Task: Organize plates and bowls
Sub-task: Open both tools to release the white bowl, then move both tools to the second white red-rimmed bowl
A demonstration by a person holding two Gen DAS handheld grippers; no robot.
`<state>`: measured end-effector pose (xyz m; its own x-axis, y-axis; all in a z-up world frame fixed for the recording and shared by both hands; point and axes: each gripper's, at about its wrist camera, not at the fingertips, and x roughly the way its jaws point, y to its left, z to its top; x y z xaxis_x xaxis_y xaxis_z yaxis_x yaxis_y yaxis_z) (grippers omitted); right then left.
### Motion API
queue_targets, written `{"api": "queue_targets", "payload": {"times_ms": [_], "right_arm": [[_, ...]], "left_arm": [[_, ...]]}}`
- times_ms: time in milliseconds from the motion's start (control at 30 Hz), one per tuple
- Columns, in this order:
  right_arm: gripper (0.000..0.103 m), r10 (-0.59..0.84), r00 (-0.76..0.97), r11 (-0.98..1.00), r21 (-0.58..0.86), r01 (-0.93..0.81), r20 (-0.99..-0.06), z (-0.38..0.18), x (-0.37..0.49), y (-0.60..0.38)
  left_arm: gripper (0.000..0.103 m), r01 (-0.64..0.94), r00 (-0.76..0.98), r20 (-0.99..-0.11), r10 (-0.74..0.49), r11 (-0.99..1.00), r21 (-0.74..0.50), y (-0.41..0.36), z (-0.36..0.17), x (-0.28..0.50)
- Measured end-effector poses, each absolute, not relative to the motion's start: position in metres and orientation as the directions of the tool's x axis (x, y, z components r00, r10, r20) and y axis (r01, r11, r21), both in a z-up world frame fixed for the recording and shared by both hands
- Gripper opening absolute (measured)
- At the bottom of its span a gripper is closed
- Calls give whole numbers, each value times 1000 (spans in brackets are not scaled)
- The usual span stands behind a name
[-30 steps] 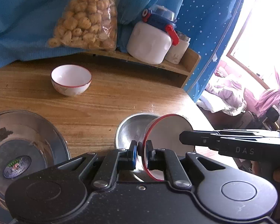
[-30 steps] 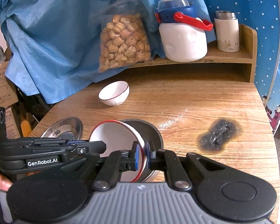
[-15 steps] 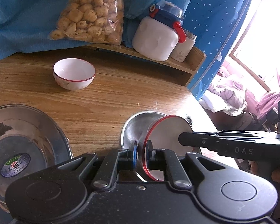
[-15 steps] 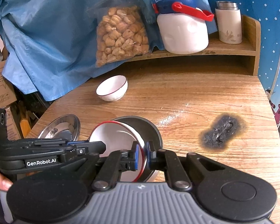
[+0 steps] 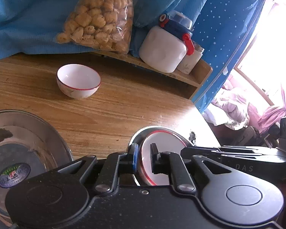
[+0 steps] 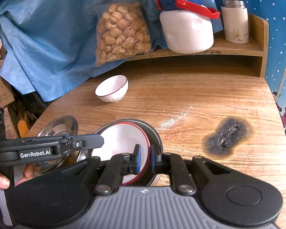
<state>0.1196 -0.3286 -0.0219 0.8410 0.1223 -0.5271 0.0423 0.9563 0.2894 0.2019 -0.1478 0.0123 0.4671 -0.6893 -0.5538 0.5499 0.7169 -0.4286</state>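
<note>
A white bowl with a red rim (image 5: pixel 164 148) (image 6: pixel 120 139) lies inside a steel bowl (image 5: pixel 137 137) (image 6: pixel 155 133) at the table's near edge. My left gripper (image 5: pixel 143 158) straddles its left rim and my right gripper (image 6: pixel 145 158) straddles its right rim. Both sets of jaws are opening: the rim stands between the pads with a small gap showing. A second white red-rimmed bowl (image 5: pixel 78 80) (image 6: pixel 112 89) sits upright farther back on the table. A wide steel basin (image 5: pixel 28 133) (image 6: pixel 66 122) with a sticker lies at the near left.
A wooden shelf (image 6: pixel 238 47) at the back carries a bag of snacks (image 6: pixel 122 32), a white jug with a red handle (image 6: pixel 186 32) and a white flask (image 6: pixel 235 22). Blue cloth hangs behind. A burnt patch (image 6: pixel 226 137) marks the table at right. A hand (image 6: pixel 0 181) holds the left gripper.
The red-rimmed bowl has gone from tilted up between both grippers to lying down in the steel bowl. Both pairs of pads have parted a little from its rim.
</note>
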Motion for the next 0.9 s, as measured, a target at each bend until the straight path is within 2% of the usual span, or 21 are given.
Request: {"api": "queue_targets", "payload": {"times_ms": [167,267,300,333,367,433,467,500,533,600,667,800,900], "right_arm": [[14,128,850,955,294,33,-511,-19,119,-330],[15,124,861,958,286,26,-494,-16,116,-329],[18,124,864,958,286,23,-488,-14,115,-329],[21,127,868,957,289,19,-480,-12,114,-329],[28,128,871,957,291,17,-474,-11,113,-330],[42,127,880,956,293,15,-457,-6,111,-330],[52,125,885,956,294,15,-449,-4,111,-331],[62,120,889,956,292,16,-441,-2,110,-331],[66,114,892,957,288,19,-437,0,110,-331],[84,97,897,961,275,29,-432,3,112,-330],[94,83,901,963,268,38,-425,5,114,-329],[103,75,904,964,262,41,-420,8,121,-326],[103,69,905,967,252,43,-420,8,126,-324]], "left_arm": [[17,550,475,-528,-704,706,-446,-145,17,203],[32,549,494,-507,-706,706,-447,-141,22,201],[40,546,500,-501,-706,706,-451,-140,24,201],[53,539,509,-493,-705,708,-456,-137,25,201],[61,533,518,-485,-704,710,-461,-135,27,202],[95,508,560,-462,-688,726,-464,-128,31,202],[100,499,581,-450,-678,733,-461,-125,33,202],[102,490,601,-439,-668,742,-457,-122,35,203],[102,475,620,-435,-653,754,-454,-119,36,204],[102,446,640,-444,-627,774,-451,-114,38,209],[102,407,659,-465,-591,801,-440,-109,37,215],[102,345,683,-495,-537,835,-430,-98,36,228],[102,308,681,-529,-507,853,-421,-94,32,237]]}}
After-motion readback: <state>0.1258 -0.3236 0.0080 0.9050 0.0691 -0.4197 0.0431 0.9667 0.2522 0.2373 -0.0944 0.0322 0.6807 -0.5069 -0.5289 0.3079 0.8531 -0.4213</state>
